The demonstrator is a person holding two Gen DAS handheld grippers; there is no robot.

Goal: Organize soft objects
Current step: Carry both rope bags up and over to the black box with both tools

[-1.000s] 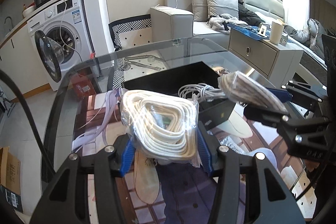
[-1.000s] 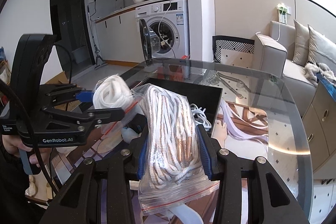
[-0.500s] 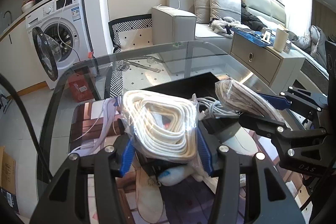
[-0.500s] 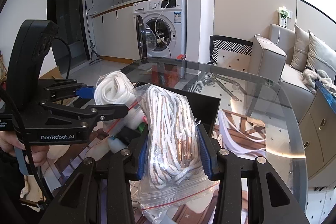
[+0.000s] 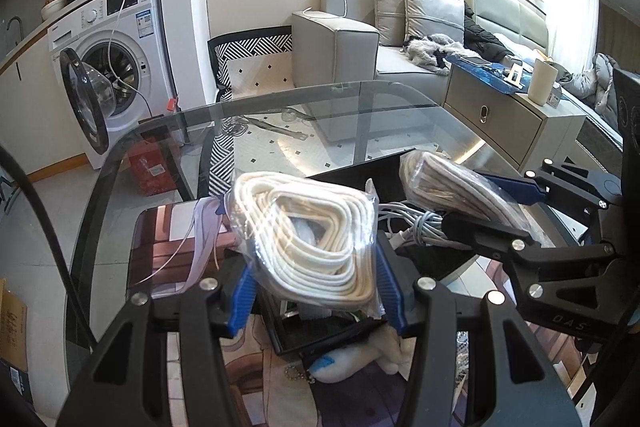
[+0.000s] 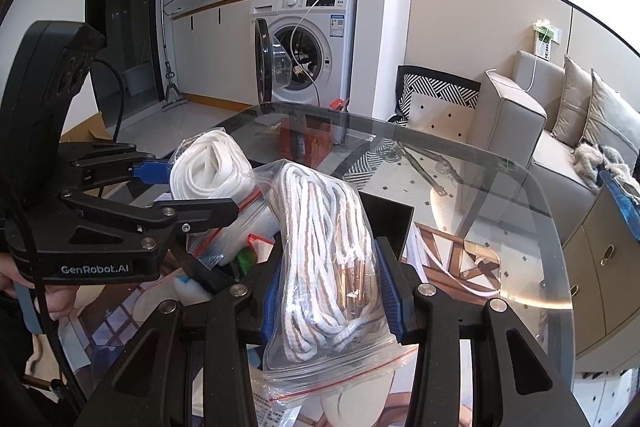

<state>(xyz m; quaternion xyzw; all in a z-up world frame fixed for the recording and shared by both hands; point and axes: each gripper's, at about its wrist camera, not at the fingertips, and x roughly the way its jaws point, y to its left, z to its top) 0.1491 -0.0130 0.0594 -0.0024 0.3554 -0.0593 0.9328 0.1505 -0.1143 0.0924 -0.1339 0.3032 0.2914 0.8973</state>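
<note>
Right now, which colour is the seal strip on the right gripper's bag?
Red, on the clear bag; the right wrist view shows it best.

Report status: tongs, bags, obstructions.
Left tongs shut on bag of white cord. Right tongs shut on bag of striped cord. Black tray below, nothing blocking.

2 clear zip bags held above black tray (image 5: pixel 424 263): white cord coil (image 5: pixel 308 247), striped rope (image 6: pixel 332 259) (upright).

Both grippers are black angular frames with silver screw heads and blue pads on the fingers (image 5: pixel 242 291). Seen from the right wrist, the left gripper (image 6: pixel 188 187) carries white "GenRobot.AI" lettering and a black cable (image 6: pixel 116 83) looping above it.
</note>
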